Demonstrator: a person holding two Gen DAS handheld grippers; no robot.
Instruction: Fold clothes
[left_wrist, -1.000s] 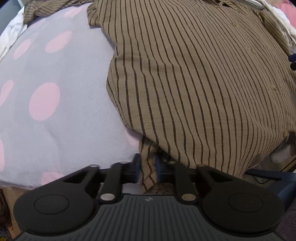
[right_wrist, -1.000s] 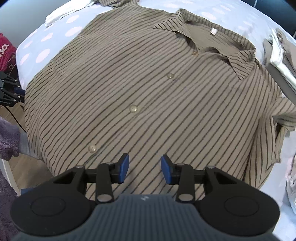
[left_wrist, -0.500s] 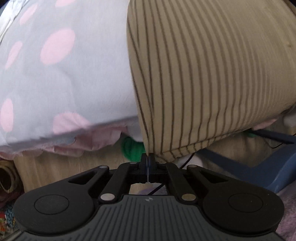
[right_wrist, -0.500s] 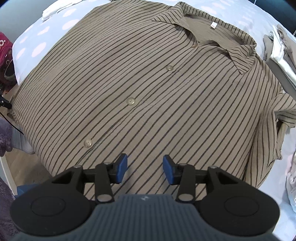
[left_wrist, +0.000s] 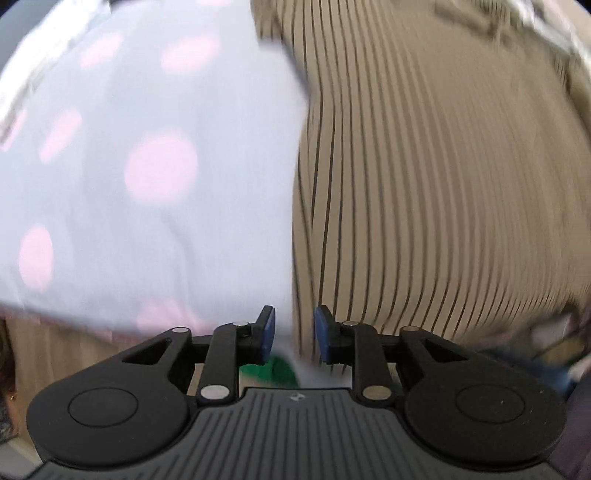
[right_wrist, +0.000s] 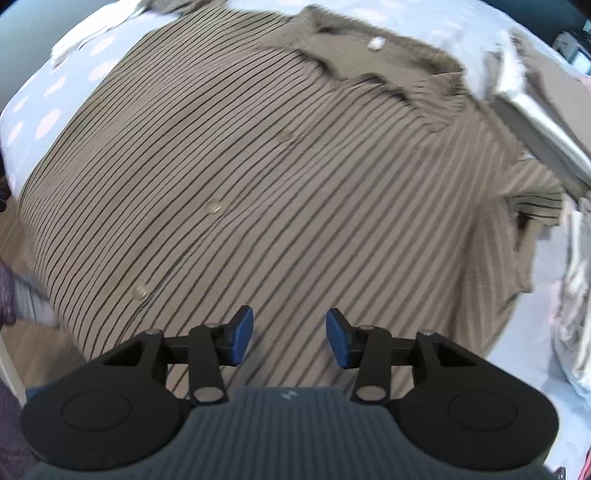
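- Sheet (left_wrist: 155, 229): pale, pink dots, covers the bed under all else.
- Shirt (right_wrist: 280, 192): tan, dark stripes, buttoned, spread flat face-up on the sheet; collar at the far end, hem hanging over the near bed edge.
- Right gripper (right_wrist: 290, 338): over the shirt's lower front, jaws moderately apart, nothing between them.
- Left gripper (left_wrist: 293, 332): at the shirt's side edge, jaws opening, narrow gap, gripping nothing.

Left gripper (left_wrist: 294, 332) pointing steeply down, fingers opening, nothing pinched, right gripper (right_wrist: 290, 339) angled down, fingers apart
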